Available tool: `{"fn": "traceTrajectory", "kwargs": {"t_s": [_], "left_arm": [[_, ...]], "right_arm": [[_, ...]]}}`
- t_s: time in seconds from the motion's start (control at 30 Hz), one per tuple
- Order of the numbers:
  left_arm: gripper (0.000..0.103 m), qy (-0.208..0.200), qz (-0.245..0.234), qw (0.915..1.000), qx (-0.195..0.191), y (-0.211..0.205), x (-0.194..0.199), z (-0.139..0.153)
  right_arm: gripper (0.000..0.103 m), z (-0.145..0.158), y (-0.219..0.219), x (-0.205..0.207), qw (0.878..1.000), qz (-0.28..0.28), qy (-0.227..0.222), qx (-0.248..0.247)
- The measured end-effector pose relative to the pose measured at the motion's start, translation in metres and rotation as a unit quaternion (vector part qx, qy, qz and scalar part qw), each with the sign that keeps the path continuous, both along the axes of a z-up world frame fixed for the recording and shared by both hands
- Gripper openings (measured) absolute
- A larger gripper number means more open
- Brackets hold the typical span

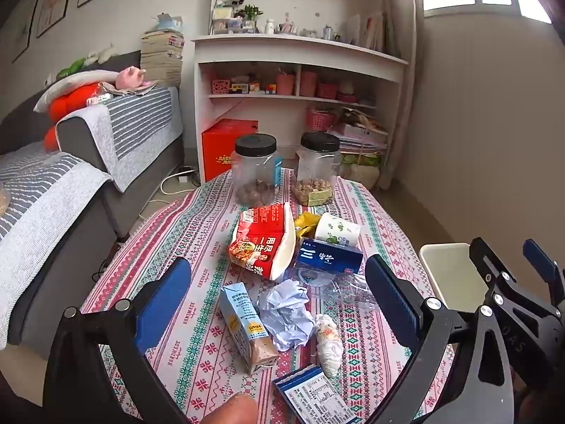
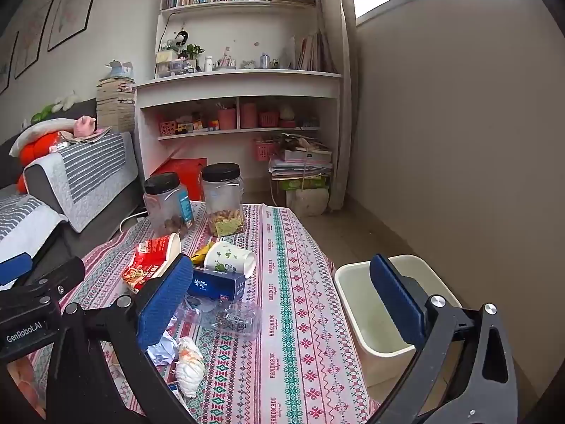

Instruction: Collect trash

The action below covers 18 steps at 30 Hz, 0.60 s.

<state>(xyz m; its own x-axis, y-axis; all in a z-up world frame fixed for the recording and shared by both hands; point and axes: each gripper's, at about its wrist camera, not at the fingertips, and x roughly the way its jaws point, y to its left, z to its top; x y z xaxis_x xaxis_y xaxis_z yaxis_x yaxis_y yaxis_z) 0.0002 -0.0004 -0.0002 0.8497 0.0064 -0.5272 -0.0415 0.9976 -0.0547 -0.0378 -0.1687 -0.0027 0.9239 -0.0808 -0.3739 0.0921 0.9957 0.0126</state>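
Trash lies on the patterned tablecloth [image 1: 197, 233]: a red instant-noodle cup [image 1: 263, 240] on its side, a paper cup [image 1: 337, 229], a blue tissue box [image 1: 330, 256], a crushed clear plastic bottle [image 1: 335, 284], a small milk carton [image 1: 245, 325], crumpled white paper [image 1: 287, 312], a wadded tissue [image 1: 328, 344] and a blue-white packet [image 1: 314, 395]. A cream trash bin [image 2: 374, 311] stands on the floor right of the table. My left gripper [image 1: 279, 311] is open above the carton and paper. My right gripper [image 2: 282, 304] is open and empty, between the table and the bin.
Two black-lidded clear jars [image 1: 256, 169] [image 1: 317, 169] with snacks stand at the table's far end. A grey sofa [image 1: 70, 176] runs along the left. A white shelf unit [image 1: 300, 70] and a red box [image 1: 226, 145] stand behind the table.
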Motion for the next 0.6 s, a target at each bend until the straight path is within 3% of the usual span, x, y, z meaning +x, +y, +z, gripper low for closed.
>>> {"fn": "traceTrajectory", "kwargs": {"t_s": [0.6], "left_arm": [[0.096, 0.003, 0.003, 1.0000, 0.002, -0.009, 0.000, -0.006]], "right_arm": [[0.096, -0.001, 0.005, 0.000, 1.000, 0.007, -0.002, -0.001]]}}
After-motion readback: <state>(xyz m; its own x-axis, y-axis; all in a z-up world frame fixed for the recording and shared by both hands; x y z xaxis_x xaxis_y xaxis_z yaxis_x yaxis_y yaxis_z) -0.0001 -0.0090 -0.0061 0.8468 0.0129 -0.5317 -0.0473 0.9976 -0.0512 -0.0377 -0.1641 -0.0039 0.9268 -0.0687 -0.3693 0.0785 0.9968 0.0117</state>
